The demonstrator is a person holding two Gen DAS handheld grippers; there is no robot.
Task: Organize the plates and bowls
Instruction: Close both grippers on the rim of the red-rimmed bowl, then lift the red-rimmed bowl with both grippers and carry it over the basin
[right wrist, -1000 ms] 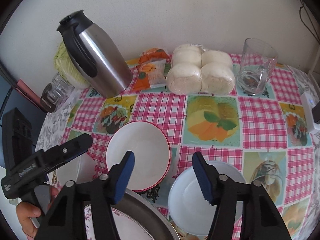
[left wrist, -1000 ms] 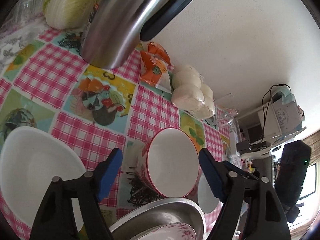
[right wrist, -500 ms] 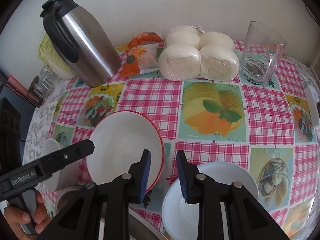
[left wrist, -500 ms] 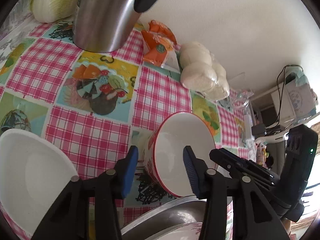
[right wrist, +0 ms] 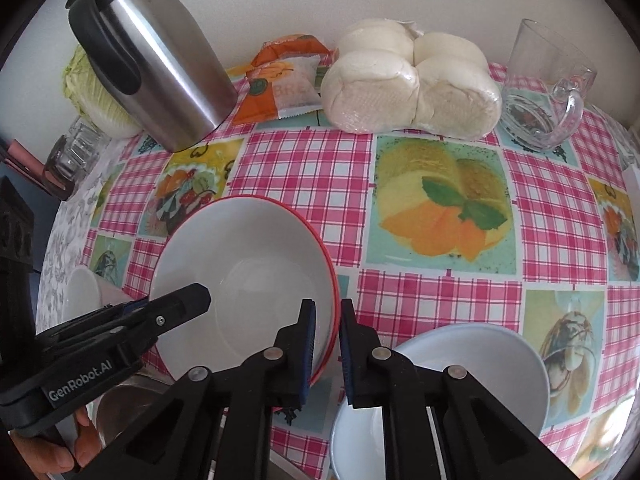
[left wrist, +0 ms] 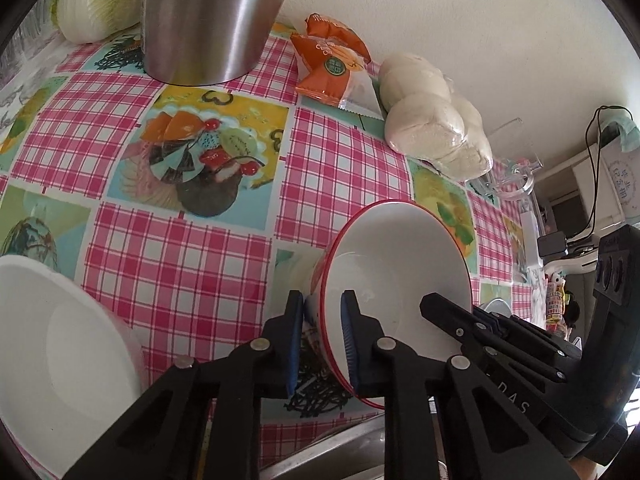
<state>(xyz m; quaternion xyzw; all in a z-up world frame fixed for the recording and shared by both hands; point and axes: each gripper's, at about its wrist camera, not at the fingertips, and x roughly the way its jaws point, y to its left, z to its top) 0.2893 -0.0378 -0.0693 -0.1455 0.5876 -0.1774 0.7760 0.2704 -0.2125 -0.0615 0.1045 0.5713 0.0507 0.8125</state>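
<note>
A white bowl with a red rim (left wrist: 394,264) (right wrist: 240,276) sits on the checked tablecloth, held from both sides. My left gripper (left wrist: 320,340) is shut on its left rim, one finger inside and one outside. My right gripper (right wrist: 326,344) is shut on its right rim in the same way. A plain white bowl (left wrist: 52,344) stands to the left; its edge also shows in the right wrist view (right wrist: 82,294). A pale blue-white bowl (right wrist: 460,384) stands to the right. A metal plate (left wrist: 340,452) lies at the near edge.
A steel thermos jug (right wrist: 156,60), a cabbage (right wrist: 94,96), an orange snack pack (right wrist: 280,80), wrapped white buns (right wrist: 412,80) and a glass mug (right wrist: 544,88) line the back by the wall. Small glasses (right wrist: 74,156) stand at the left edge.
Both grippers have moved in and closed from wide open onto opposite sides of the red-rimmed bowl's rim.
</note>
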